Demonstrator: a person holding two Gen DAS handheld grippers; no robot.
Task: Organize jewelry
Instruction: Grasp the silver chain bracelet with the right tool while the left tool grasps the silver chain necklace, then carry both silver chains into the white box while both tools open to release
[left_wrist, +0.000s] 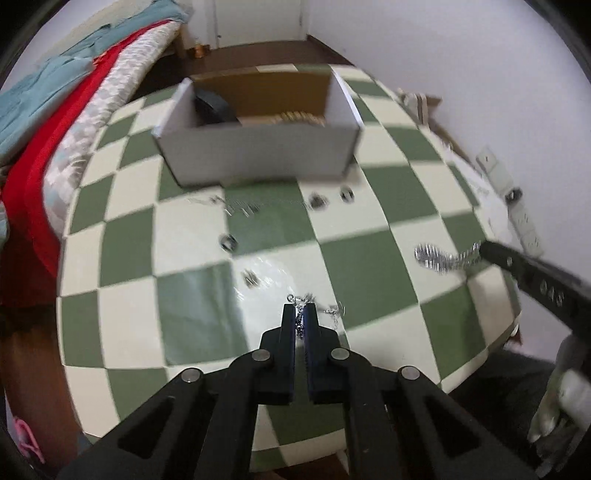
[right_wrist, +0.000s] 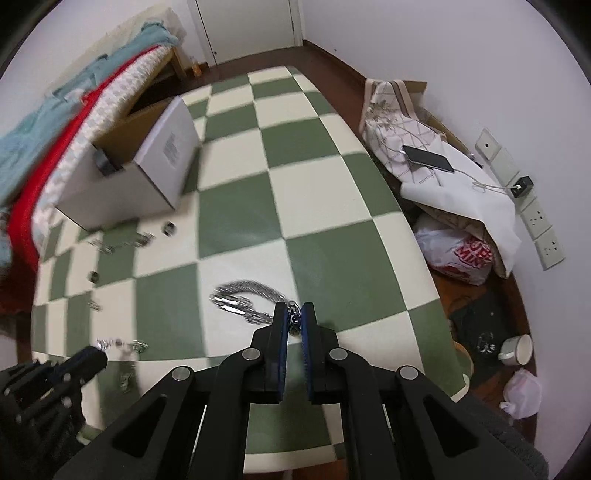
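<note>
My left gripper (left_wrist: 303, 309) pinches a thin chain (left_wrist: 328, 308); my right gripper (right_wrist: 294, 310) pinches a thick chain (right_wrist: 240, 299); rings (left_wrist: 229, 242) lie before the box (left_wrist: 258, 155).

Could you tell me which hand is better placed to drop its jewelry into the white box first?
Left, probably. The left gripper, shut on a thin chain, faces the white box squarely; the right gripper holds the thick chain farther off.

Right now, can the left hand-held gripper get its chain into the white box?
Probably yes. The left hand-held gripper is shut on a thin chain, the white box sits open-topped straight ahead, and only small jewelry pieces lie on the checkered table between them.
</note>
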